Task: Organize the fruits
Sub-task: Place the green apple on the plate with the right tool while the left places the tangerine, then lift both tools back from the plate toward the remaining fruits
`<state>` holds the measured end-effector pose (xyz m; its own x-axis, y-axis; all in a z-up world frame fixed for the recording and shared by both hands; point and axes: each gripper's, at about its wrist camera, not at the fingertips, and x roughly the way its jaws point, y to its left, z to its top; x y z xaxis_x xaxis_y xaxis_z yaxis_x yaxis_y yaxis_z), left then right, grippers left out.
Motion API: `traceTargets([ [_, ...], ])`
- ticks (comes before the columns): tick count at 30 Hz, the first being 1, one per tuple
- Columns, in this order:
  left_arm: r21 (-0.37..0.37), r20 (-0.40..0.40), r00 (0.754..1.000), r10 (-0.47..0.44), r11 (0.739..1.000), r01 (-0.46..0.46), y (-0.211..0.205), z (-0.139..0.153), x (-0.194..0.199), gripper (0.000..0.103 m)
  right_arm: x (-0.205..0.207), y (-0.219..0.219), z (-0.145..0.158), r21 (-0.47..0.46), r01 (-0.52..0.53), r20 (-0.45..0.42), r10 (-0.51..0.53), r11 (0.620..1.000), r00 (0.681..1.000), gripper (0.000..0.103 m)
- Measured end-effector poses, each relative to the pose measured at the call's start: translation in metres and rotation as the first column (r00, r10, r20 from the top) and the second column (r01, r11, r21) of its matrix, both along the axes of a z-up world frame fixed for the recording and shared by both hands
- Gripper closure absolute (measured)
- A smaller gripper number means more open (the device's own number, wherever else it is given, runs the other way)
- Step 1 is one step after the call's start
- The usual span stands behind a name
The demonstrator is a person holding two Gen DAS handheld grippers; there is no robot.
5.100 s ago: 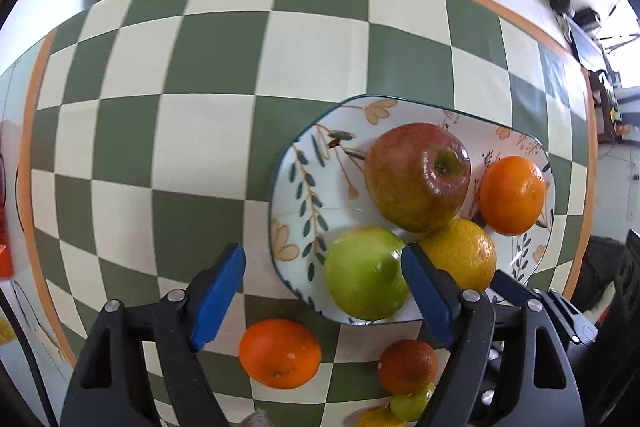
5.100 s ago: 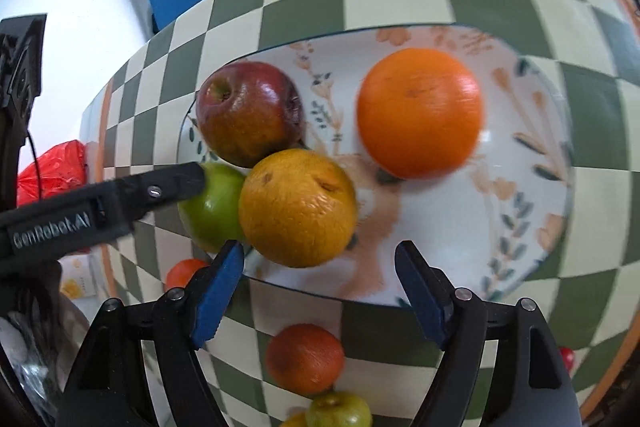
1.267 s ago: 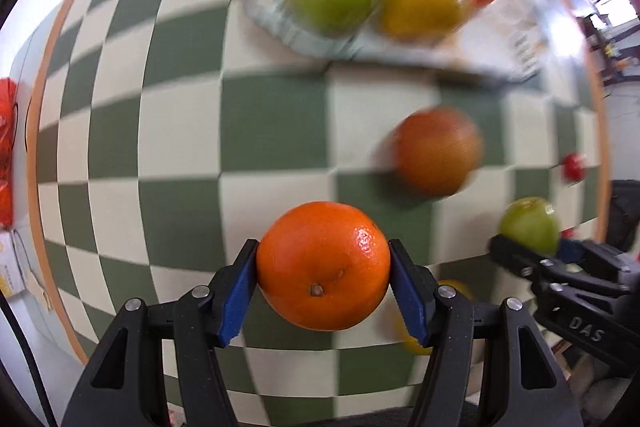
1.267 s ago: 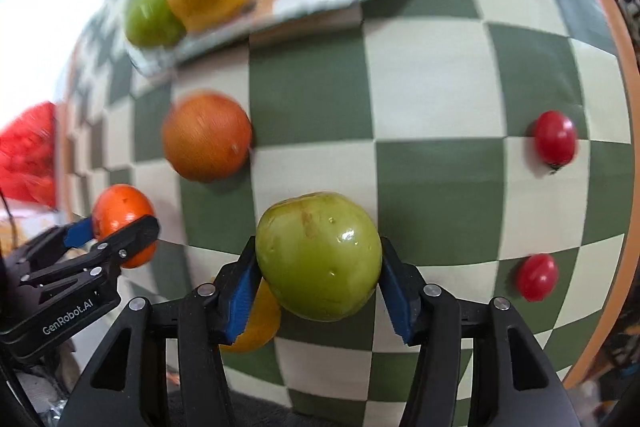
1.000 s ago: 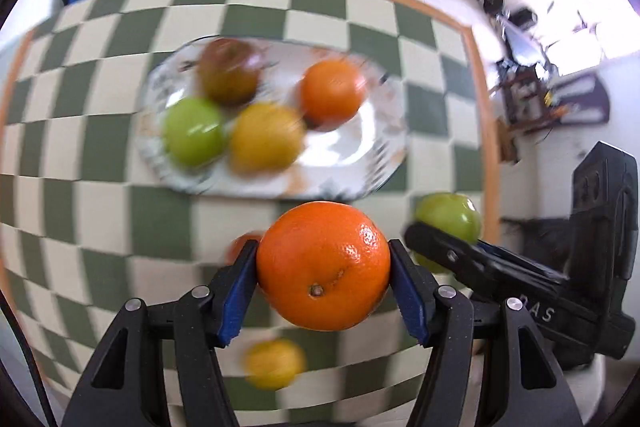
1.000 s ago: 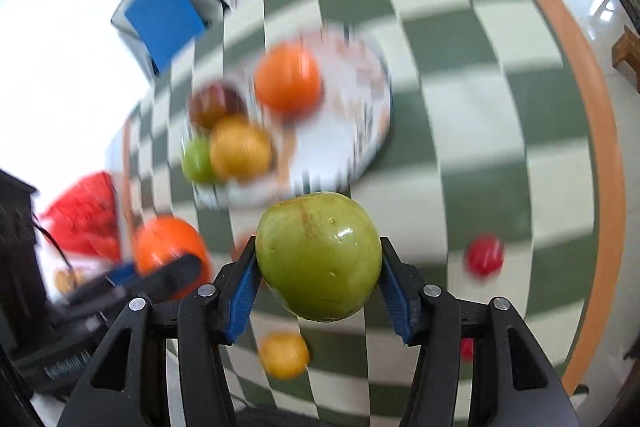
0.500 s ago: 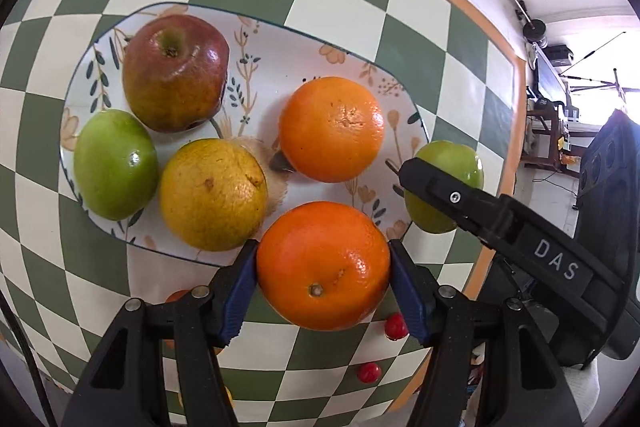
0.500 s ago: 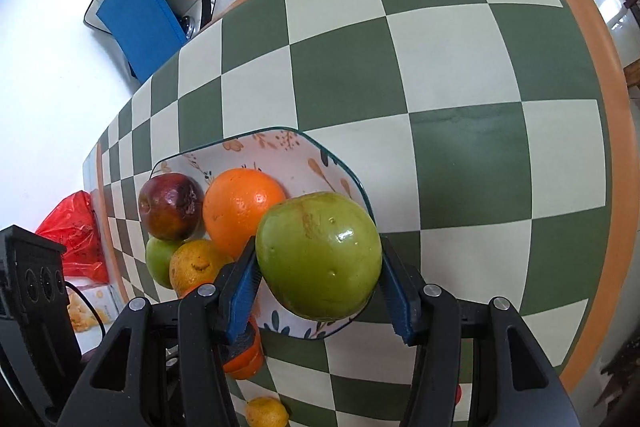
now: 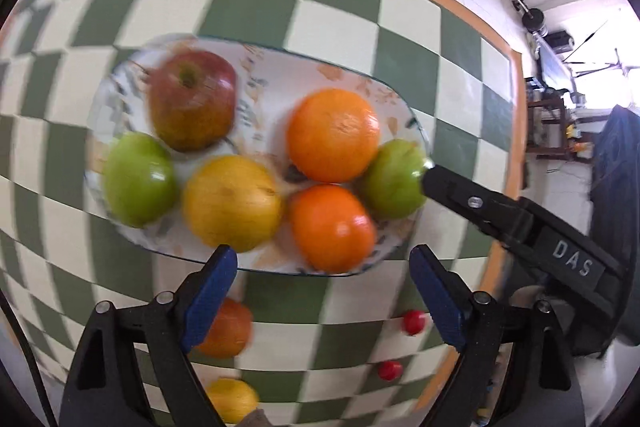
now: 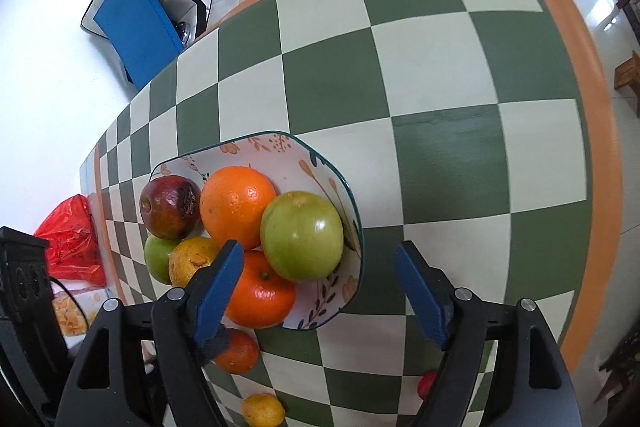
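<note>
Checkered table carries a floral plate mid-frame holding six fruits. Left tool and right tool both gape empty. Small orange, lemon and cherry tomatoes wait below, unsorted.

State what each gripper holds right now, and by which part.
Nothing. The left gripper and right gripper both have open, empty jaws; the orange and green fruit lie on the plate.
</note>
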<state>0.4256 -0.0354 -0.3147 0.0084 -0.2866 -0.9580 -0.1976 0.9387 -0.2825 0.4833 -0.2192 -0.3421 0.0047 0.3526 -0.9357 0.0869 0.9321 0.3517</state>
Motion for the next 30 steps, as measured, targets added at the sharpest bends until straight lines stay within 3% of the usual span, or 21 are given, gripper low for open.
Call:
traceTargets([
  [3, 0.163, 0.074, 0.996, -0.059, 0.986, 0.046, 0.008, 0.013, -0.008, 0.015, -0.01, 0.002, 0.012, -0.065, -0.016, 0.038, 0.019, 0.998, 0.999, 0.013],
  [7, 0.29, 0.117, 0.989, -0.094, 0.956, 0.056, 0.031, 0.02, -0.02, 0.015, -0.029, 0.015, 0.023, -0.167, -0.05, 0.085, 0.065, 0.985, 0.994, 0.01],
  [11, 0.313, 0.121, 0.989, -0.08, 0.949, 0.038, 0.051, 0.017, -0.028, 0.015, -0.055, 0.036, 0.033, -0.27, -0.075, 0.134, 0.115, 0.96, 0.984, 0.008],
  [16, 0.329, 0.155, 0.984, -0.086, 0.944, 0.031, 0.057, 0.025, -0.037, 0.015, -0.082, 0.05, 0.043, -0.317, -0.054, 0.172, 0.114, 0.947, 0.979, 0.008],
  [23, 0.331, 0.253, 0.959, -0.123, 0.943, 0.034, 0.057, 0.068, -0.067, 0.015, -0.111, 0.058, 0.085, -0.358, -0.01, 0.256, 0.109, 0.934, 0.961, 0.008],
  [30, 0.313, 0.332, 0.93, -0.156, 0.948, 0.048, 0.052, 0.114, -0.101, 0.015, -0.147, 0.056, 0.135, -0.343, 0.044, 0.334, 0.078, 0.938, 0.939, 0.008],
])
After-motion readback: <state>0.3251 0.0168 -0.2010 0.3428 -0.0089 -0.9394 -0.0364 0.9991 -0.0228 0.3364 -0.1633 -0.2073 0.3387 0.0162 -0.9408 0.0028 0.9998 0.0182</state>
